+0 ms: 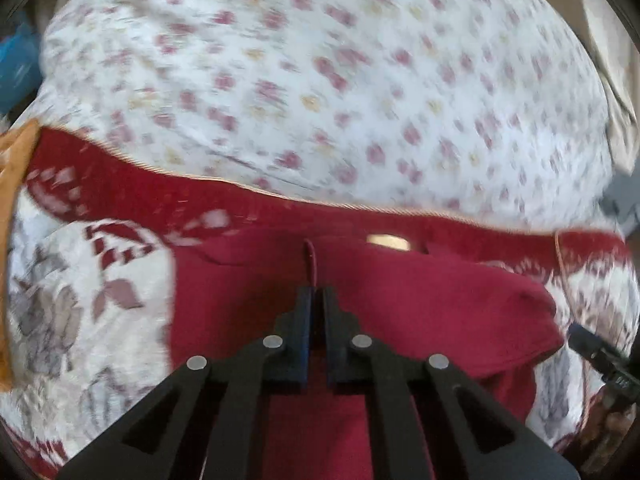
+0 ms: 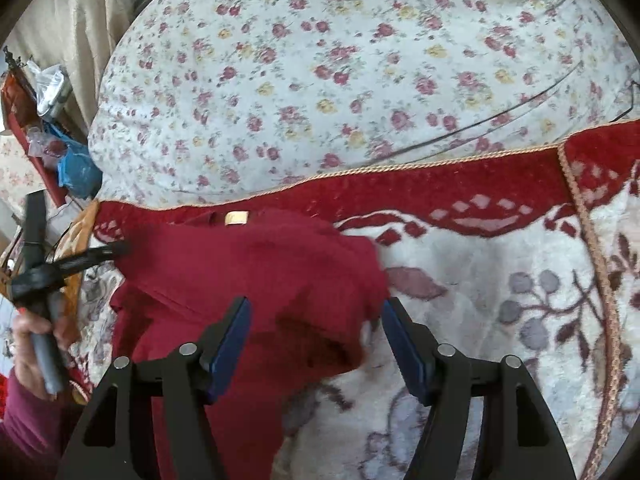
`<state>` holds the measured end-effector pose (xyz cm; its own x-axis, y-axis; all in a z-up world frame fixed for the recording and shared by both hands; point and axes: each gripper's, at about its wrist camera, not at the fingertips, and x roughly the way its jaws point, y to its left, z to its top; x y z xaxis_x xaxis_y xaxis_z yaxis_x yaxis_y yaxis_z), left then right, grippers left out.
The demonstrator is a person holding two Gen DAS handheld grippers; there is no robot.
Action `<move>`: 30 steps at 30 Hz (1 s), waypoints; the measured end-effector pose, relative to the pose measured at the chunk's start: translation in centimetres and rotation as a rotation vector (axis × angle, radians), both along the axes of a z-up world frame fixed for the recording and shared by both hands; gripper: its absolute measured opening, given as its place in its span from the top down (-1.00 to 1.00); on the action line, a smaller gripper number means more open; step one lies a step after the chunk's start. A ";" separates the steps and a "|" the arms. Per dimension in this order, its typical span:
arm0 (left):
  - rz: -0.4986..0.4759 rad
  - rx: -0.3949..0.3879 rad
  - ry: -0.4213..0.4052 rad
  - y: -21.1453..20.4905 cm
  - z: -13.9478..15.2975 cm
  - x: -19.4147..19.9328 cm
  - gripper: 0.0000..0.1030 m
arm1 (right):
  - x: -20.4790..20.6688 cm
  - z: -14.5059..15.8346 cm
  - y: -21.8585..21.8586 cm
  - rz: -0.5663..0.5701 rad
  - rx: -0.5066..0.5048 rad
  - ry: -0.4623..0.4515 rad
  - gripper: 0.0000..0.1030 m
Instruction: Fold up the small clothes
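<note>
1. Left wrist view: the left gripper point(image 1: 316, 294) is seen with its two jaws drawn almost together, only a thin slit being left between the pads.
2. A narrow fold of the dark red garment point(image 1: 420, 304) is pinched at the tips of those jaws, and a thin ridge of cloth is raised just ahead of them.
3. The rest of the garment is spread under and to both sides of the jaws, with more of it to their right.
4. A pale label point(image 1: 388, 241) is seen on the garment ahead of the jaws and slightly to their right.
5. The garment is laid on a red and white patterned blanket point(image 1: 80, 280), which is edged by a gold cord; beyond the jaws a floral bedsheet point(image 1: 320, 80) is spread. This view is blurred.
6. Right wrist view: the right gripper point(image 2: 316, 328) is held with its jaws wide apart, and nothing is clamped by the blue pads.
7. The garment's near corner is found between and beneath the open jaws, with its edge just inside the right jaw; whether the left pad is touched by cloth cannot be told.
8. Far to the left of these jaws, the left gripper is seen with its tip at the garment's far edge, its handle gripped by the person's left hand point(image 2: 34, 344).
</note>
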<state>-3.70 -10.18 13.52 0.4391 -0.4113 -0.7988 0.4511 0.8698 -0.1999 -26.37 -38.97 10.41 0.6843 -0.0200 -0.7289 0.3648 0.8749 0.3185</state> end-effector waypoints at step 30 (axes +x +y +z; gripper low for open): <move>0.075 0.035 0.117 3.2 -5.4 2.7 0.90 | 7.4 -6.9 -6.3 -0.125 0.391 0.068 -0.31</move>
